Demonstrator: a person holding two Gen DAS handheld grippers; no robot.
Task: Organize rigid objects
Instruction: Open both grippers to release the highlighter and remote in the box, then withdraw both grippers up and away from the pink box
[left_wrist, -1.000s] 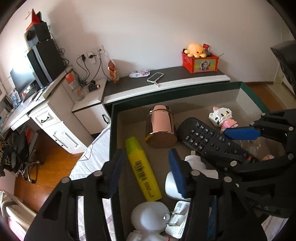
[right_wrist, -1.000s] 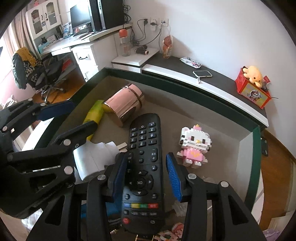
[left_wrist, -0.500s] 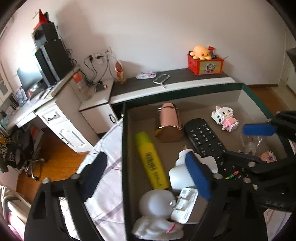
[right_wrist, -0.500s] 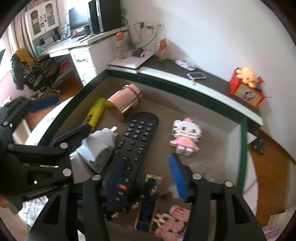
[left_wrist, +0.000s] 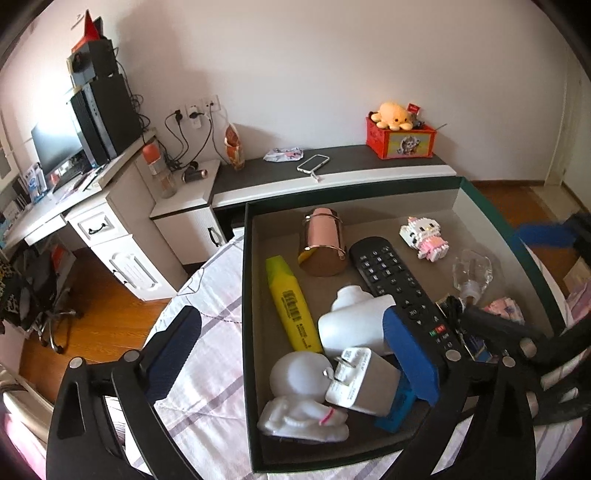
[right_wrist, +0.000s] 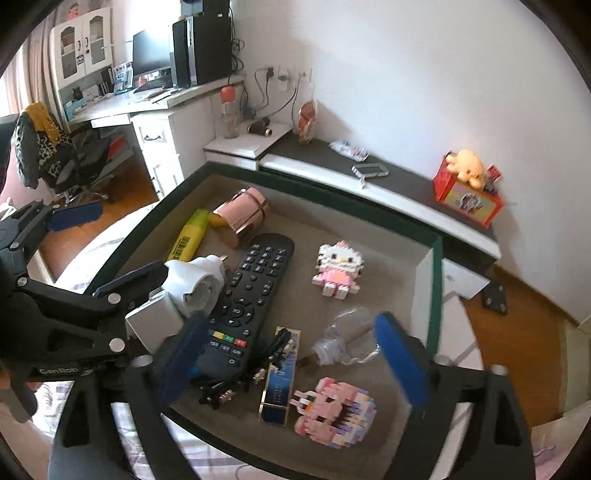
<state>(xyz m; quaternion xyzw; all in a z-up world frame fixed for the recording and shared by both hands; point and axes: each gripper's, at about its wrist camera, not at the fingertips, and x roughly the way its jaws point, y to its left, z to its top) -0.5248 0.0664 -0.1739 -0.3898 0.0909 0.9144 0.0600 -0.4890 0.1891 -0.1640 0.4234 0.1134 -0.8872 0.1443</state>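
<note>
A dark green box (left_wrist: 245, 295) (right_wrist: 437, 288) holds a black remote (left_wrist: 391, 273) (right_wrist: 255, 284), a yellow highlighter (left_wrist: 291, 306), a pink metal cup (left_wrist: 323, 242), a white plug adapter (left_wrist: 351, 325) and a block kitten figure (right_wrist: 338, 267). My left gripper (left_wrist: 291, 354) hangs over the box's near left part, its jaws opening, pressing on nothing. My right gripper (right_wrist: 291, 358) is above the remote's near end and a clear glass bottle (right_wrist: 343, 339), its jaws also opening and touching neither.
A white figurine (left_wrist: 299, 376), a white charger (left_wrist: 364, 384), a blue card (right_wrist: 279, 380) and a pink block toy (right_wrist: 336, 410) crowd the box's near end. The box rests on a checked bedspread (left_wrist: 207, 369). Behind are a low shelf (left_wrist: 332, 173) and a desk (left_wrist: 92, 206).
Both grippers spread from narrow to wide and drew back and up from the box. The remote that sat between the right jaws and the highlighter between the left jaws now lie free.
</note>
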